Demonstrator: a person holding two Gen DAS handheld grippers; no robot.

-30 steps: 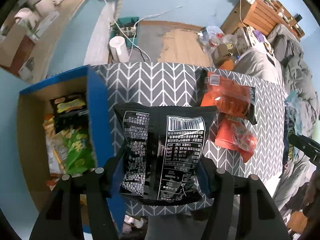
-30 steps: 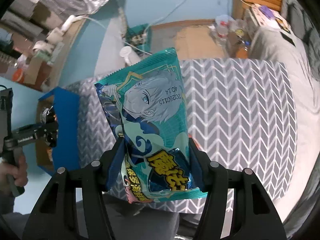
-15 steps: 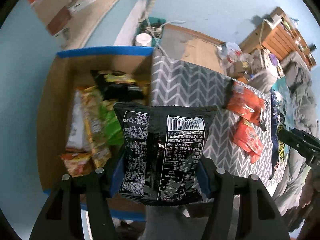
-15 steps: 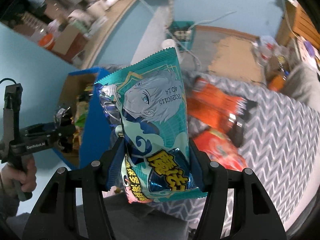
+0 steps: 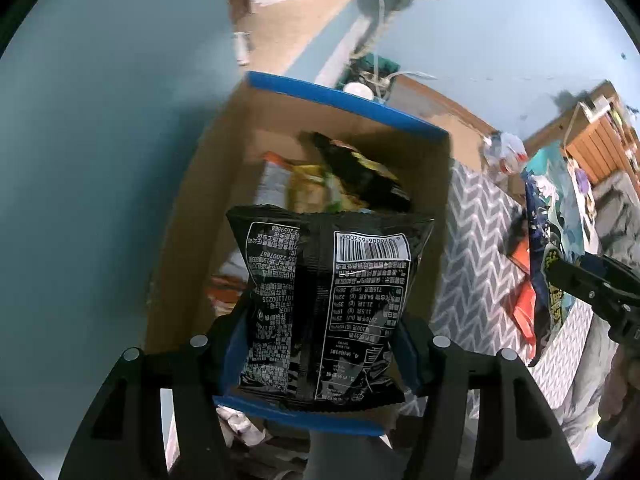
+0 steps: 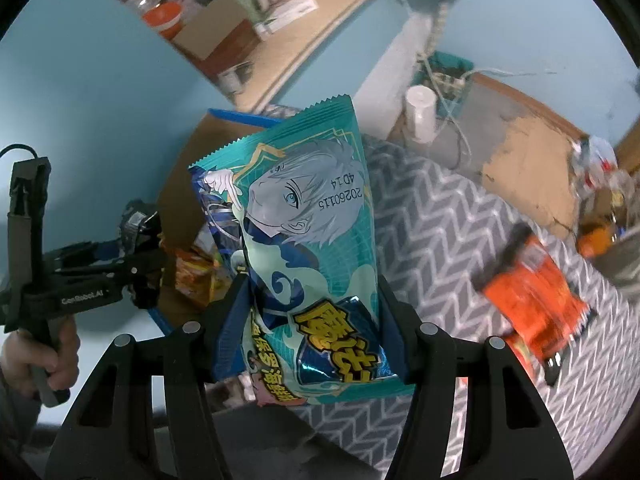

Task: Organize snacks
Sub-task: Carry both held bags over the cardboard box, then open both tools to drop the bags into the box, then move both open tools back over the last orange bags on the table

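My left gripper (image 5: 320, 344) is shut on a black snack bag (image 5: 328, 304) and holds it over the open cardboard box with blue edges (image 5: 344, 98), which holds several snack packs (image 5: 352, 176). My right gripper (image 6: 312, 320) is shut on a teal snack bag with a cartoon face (image 6: 304, 240), above the grey chevron-patterned surface (image 6: 432, 232) near the box's right side (image 6: 180, 184). The right gripper and teal bag also show in the left wrist view (image 5: 560, 240). The left gripper also shows in the right wrist view (image 6: 120, 256).
An orange snack bag (image 6: 536, 292) lies on the chevron surface at right, with another orange pack (image 5: 524, 300) beside it. A white cylinder (image 6: 420, 112), cables and a wooden floor lie beyond. Shelves with clutter stand at the back.
My left gripper has swung left with the black bag, from over the chevron surface to over the box. My right gripper has moved left toward the box with the teal bag.
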